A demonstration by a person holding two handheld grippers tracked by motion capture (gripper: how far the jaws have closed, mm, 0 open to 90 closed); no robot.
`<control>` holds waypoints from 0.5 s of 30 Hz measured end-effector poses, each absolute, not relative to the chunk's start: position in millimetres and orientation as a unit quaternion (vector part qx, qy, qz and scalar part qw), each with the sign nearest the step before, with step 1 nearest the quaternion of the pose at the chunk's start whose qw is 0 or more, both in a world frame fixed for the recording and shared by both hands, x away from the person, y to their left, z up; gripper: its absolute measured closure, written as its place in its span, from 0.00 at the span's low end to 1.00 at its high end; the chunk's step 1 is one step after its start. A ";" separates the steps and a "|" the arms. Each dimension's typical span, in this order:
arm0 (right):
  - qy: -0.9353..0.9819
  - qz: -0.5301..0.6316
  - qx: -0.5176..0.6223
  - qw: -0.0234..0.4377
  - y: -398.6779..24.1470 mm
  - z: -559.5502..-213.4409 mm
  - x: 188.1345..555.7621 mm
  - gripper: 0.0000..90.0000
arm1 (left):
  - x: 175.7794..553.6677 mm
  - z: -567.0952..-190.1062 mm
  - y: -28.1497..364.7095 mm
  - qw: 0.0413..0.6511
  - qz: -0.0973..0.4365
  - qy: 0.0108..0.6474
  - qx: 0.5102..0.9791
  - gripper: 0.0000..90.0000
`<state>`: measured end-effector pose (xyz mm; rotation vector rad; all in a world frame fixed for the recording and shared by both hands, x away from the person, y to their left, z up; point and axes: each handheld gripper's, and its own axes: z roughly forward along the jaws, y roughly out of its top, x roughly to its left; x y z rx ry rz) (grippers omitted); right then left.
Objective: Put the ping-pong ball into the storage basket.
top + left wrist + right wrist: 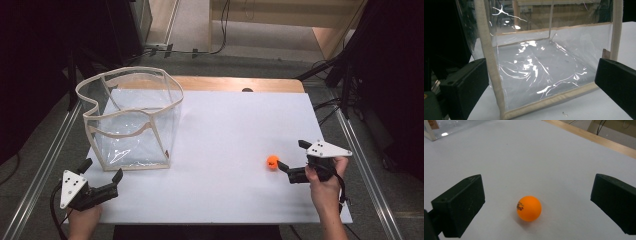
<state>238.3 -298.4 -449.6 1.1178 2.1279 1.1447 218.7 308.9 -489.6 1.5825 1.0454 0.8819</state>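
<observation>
The white table [225,130] carries a clear bag [131,120] with cream fabric edging, standing upright and open-topped on its left half, and a small orange ball [272,161] lying on the bare surface towards the right, well apart from the bag; the left gripper [102,179] rests at the near left corner of the table, just in front of the bag's lower edge, its jaws spread wide and holding nothing; the right gripper [292,160] points at the ball from the right, its jaws likewise wide apart with the ball just ahead of them and not yet between the pads; the step in hand looks like the approach to picking up the ball, probably to drop it into the bag; the next move calls for sliding the right gripper forward until the ball sits squarely between the pads, then closing gently, since a light round ball may roll or squirt away from an uneven pinch; the left gripper seems placed to steady the bag; the right gripper view shows small dark print on the ball [529,208], unreadable from above; the left gripper view shows the bag [541,72] is empty, its creased floor bright with reflections, and a cream corner seam standing between the jaws
</observation>
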 end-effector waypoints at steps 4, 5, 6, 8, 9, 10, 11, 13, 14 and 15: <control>0.781 0.415 0.406 0.229 -296.4 -448.7 243.7 0.00 | 218.6 -489.6 308.6 0.501 0.365 0.431 0.655 0.00; 0.783 0.413 0.406 0.227 -296.0 -448.6 244.9 0.00 | 218.5 -489.7 308.7 0.501 0.365 0.431 0.655 0.00; 0.785 0.410 0.406 0.226 -295.7 -448.5 246.2 0.00 | 218.5 -489.7 308.7 0.502 0.365 0.431 0.655 0.00; 0.789 0.405 0.405 0.222 -294.6 -448.4 248.6 0.00 | 218.6 -489.6 308.8 0.502 0.365 0.432 0.655 0.00; 0.791 0.402 0.405 0.220 -293.8 -448.3 249.7 0.00 | 218.6 -489.6 308.7 0.502 0.365 0.432 0.655 0.00; 0.793 0.398 0.406 0.218 -292.9 -448.1 250.8 0.00 | 218.6 -489.6 308.7 0.502 0.365 0.432 0.655 0.00; 0.796 0.396 0.403 0.217 -292.2 -447.9 252.5 0.00 | 218.6 -489.7 308.7 0.502 0.365 0.431 0.655 0.00; 0.800 0.392 0.402 0.213 -290.8 -447.1 254.9 0.00 | 218.6 -489.6 308.8 0.502 0.365 0.431 0.655 0.00; 0.801 0.390 0.402 0.211 -289.9 -446.9 256.3 0.00 | 218.6 -489.6 308.9 0.502 0.364 0.431 0.655 0.00; 0.804 0.387 0.401 0.208 -289.4 -446.5 257.6 0.00 | 218.6 -489.6 308.9 0.502 0.364 0.431 0.655 0.00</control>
